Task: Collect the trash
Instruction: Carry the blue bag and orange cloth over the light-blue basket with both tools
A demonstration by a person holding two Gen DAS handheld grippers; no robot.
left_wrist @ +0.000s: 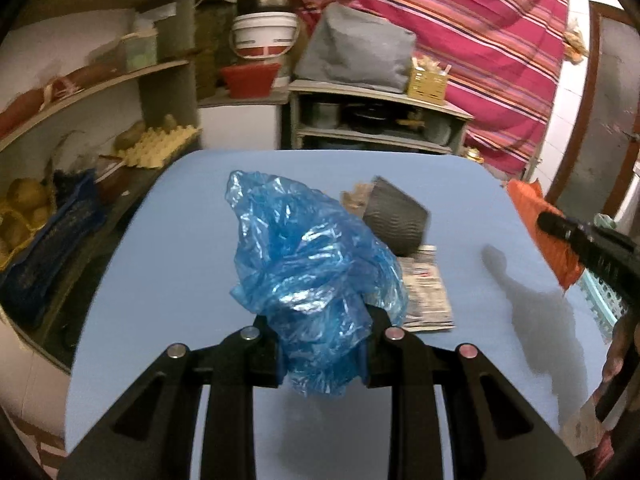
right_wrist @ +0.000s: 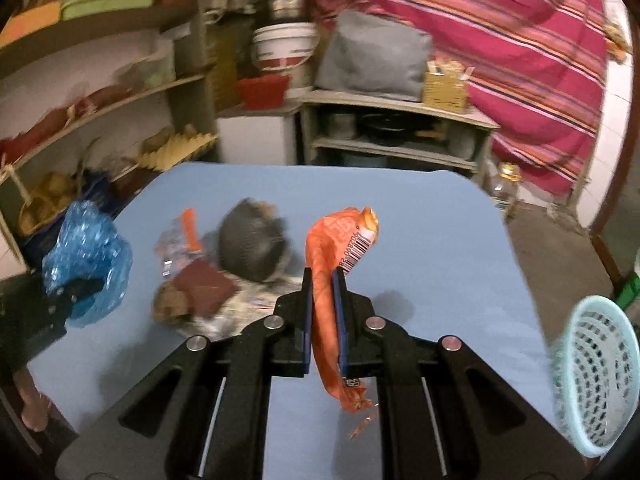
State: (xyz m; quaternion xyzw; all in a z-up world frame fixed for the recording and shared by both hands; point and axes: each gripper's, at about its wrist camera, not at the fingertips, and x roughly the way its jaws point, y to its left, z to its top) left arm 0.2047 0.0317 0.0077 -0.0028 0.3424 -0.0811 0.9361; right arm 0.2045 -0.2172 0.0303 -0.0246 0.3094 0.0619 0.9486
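Right gripper [right_wrist: 323, 312]: clamped on orange wrapper [right_wrist: 332, 280]; left gripper [left_wrist: 322, 344]: clamped on blue plastic bag [left_wrist: 312, 264]. Step: carrying; next, likely release over mesh basket [right_wrist: 596, 376].

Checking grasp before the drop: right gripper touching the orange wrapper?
Touching. The right wrist view shows the right gripper with its jaws shut on the orange wrapper, which hangs between them above the table.

The crumpled orange plastic snack wrapper [right_wrist: 334, 280] carries a white barcode panel near its upper end, with black bars and a row of digits beneath; the digits run sideways and are too small and blurred to read with certainty. A small dark printed mark sits near its lower end, unreadable. Print on the flat printed paper sheet [left_wrist: 426, 292] on the table is illegible.
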